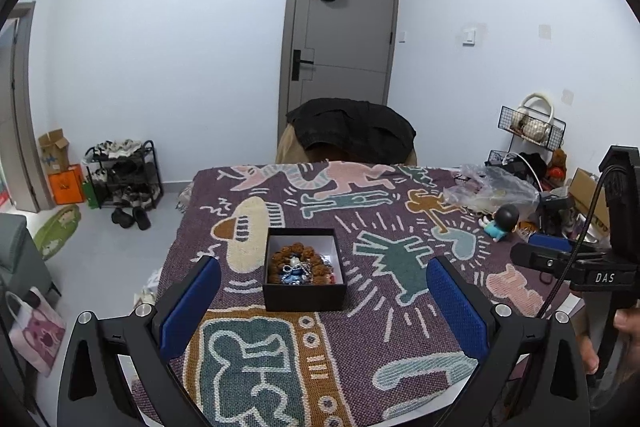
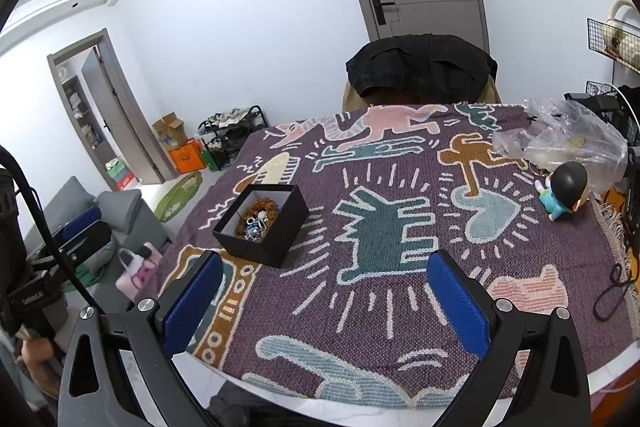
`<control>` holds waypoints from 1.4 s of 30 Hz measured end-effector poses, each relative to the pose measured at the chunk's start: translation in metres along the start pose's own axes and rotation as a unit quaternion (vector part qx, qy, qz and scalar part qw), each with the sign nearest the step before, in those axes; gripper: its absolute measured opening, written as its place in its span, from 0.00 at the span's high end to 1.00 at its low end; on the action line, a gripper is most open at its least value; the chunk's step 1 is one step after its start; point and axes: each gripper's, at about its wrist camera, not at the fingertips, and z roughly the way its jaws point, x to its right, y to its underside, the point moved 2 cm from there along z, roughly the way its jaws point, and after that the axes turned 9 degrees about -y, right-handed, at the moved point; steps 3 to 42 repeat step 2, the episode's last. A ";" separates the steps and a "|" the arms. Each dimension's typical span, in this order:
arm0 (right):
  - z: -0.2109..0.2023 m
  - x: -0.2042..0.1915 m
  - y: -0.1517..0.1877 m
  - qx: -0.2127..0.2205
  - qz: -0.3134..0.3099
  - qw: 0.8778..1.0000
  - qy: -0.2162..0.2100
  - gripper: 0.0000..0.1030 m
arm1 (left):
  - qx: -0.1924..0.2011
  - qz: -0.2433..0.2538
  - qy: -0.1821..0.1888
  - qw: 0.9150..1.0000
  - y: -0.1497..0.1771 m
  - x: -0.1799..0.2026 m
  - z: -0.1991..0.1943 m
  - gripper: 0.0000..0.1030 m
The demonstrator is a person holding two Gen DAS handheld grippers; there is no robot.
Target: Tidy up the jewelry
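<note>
A small black box (image 1: pixel 305 294) with a white lining stands open on the patterned table cloth (image 1: pixel 360 307). Inside lie a brown beaded bracelet (image 1: pixel 298 261) and a blue-and-silver piece (image 1: pixel 295 273). My left gripper (image 1: pixel 324 293) is open just in front of the box, nothing between its blue pads (image 1: pixel 192 303). In the right wrist view the box (image 2: pixel 262 223) sits ahead to the left, with the brown bracelet (image 2: pixel 262 209) and the blue-and-silver piece (image 2: pixel 254 227) inside. My right gripper (image 2: pixel 324 291) is open over bare cloth. The right gripper's body (image 1: pixel 580 259) shows at the left view's right edge.
A small figurine with a black head (image 2: pixel 564 195) and a crumpled clear plastic bag (image 2: pixel 560 143) lie at the table's right side. A chair draped with a dark jacket (image 1: pixel 352 131) stands behind the table. A dark cord (image 2: pixel 612 291) lies near the right edge.
</note>
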 end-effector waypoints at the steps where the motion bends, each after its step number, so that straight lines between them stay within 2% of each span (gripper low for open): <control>1: 0.000 0.000 0.001 0.000 -0.001 1.000 0.000 0.01 | 0.001 0.001 -0.001 1.000 0.000 0.001 0.000 0.00; 42: 0.001 0.000 0.001 -0.001 -0.001 1.000 0.000 0.01 | 0.002 0.004 -0.004 1.000 0.000 0.001 -0.001 0.00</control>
